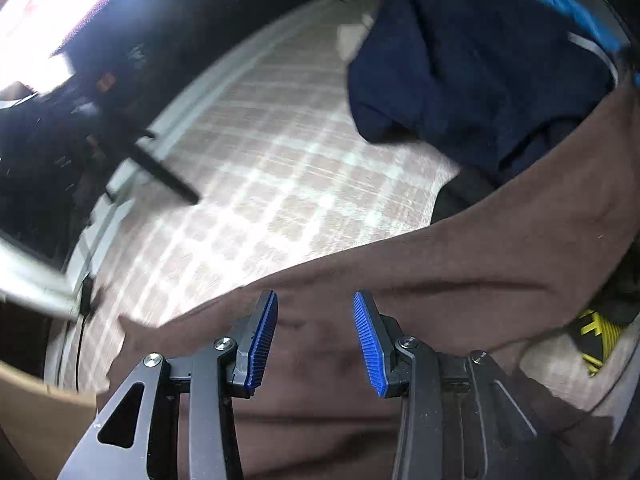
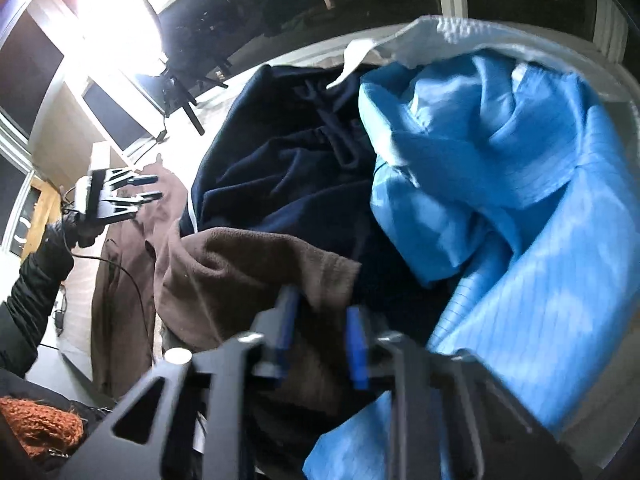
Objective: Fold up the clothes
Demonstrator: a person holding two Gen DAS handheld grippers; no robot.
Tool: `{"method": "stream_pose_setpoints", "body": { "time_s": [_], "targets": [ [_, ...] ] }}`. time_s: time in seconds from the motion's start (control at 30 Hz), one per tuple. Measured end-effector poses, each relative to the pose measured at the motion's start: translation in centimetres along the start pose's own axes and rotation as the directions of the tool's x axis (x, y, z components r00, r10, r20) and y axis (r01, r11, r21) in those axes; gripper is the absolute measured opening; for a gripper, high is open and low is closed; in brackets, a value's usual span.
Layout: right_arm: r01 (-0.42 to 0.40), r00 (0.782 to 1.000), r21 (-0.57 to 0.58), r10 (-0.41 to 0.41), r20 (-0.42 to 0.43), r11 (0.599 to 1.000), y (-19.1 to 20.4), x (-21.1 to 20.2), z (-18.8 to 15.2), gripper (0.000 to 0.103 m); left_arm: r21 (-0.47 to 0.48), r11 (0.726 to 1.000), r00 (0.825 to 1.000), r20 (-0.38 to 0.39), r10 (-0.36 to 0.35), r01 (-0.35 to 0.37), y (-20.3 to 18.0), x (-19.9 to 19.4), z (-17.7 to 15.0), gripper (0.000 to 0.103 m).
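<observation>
A brown fleece garment [image 1: 480, 264] stretches as a band from lower left up to the right over the checked cover [image 1: 280, 168]. My left gripper [image 1: 316, 340] hangs open just above it, with nothing between its blue pads. In the right wrist view this left gripper [image 2: 150, 188] is seen open over the far end of the brown garment [image 2: 248, 280]. My right gripper [image 2: 320, 328] stands with its pads close together, a bunched fold of the brown garment between them. A navy garment [image 2: 280, 168] and a light blue garment [image 2: 500, 180] lie heaped beside it.
The navy garment [image 1: 460, 72] and the blue garment [image 1: 568, 4] fill the top right. A black stand leg [image 1: 168, 172] rests on the cover's left edge. A bright lamp [image 2: 116, 12] glares at top left. Orange knitwear [image 2: 36, 420] lies low left. A black sleeve [image 2: 36, 280] carries the left gripper.
</observation>
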State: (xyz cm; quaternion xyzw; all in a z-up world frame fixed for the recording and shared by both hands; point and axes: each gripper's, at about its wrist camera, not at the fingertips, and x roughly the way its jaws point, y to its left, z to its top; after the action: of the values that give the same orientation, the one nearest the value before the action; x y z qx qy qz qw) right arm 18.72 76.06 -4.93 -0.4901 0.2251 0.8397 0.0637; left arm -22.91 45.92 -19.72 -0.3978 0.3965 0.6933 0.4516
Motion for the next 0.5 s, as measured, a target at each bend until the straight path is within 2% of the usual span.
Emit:
{"method": "stream_pose_setpoints", "body": {
  "time_s": [0.1,0.2,0.23,0.33,0.4,0.5],
  "targets": [
    [-0.037,0.999,0.0,0.037,0.028,0.999,0.6,-1.4,-0.5,0.008,0.091,0.996,1.0,-0.02,0.021,-0.019,-1.7,0.3,0.3,0.04],
    [-0.029,0.999,-0.027,0.03,0.044,0.999,1.5,-2.4,-0.8,0.007,0.155,0.988,0.999,-0.03,0.02,-0.015,-3.0,1.1,1.1,0.038],
    [-0.035,0.998,-0.028,0.037,0.045,0.999,1.6,-2.5,-0.8,0.007,0.175,0.984,1.0,-0.024,0.015,-0.011,-3.2,1.2,1.3,0.033],
    [-0.067,0.996,0.005,0.067,0.057,0.998,1.4,-3.1,-1.0,0.007,0.19,0.981,0.999,-0.03,-0.02,0.025,-3.5,2.0,1.6,0.001],
    [-0.059,0.996,0.016,0.058,0.072,0.998,1.5,-3.6,-1.2,0.007,0.207,0.978,1.0,-0.013,0.005,-0.002,-4.0,2.1,1.2,0.0],
    [-0.083,0.994,0.029,0.081,0.076,0.996,1.8,-3.5,-1.3,0.007,0.179,0.984,1.0,0.009,-0.008,0.006,-4.1,1.2,0.8,0.0]
  ]
}}
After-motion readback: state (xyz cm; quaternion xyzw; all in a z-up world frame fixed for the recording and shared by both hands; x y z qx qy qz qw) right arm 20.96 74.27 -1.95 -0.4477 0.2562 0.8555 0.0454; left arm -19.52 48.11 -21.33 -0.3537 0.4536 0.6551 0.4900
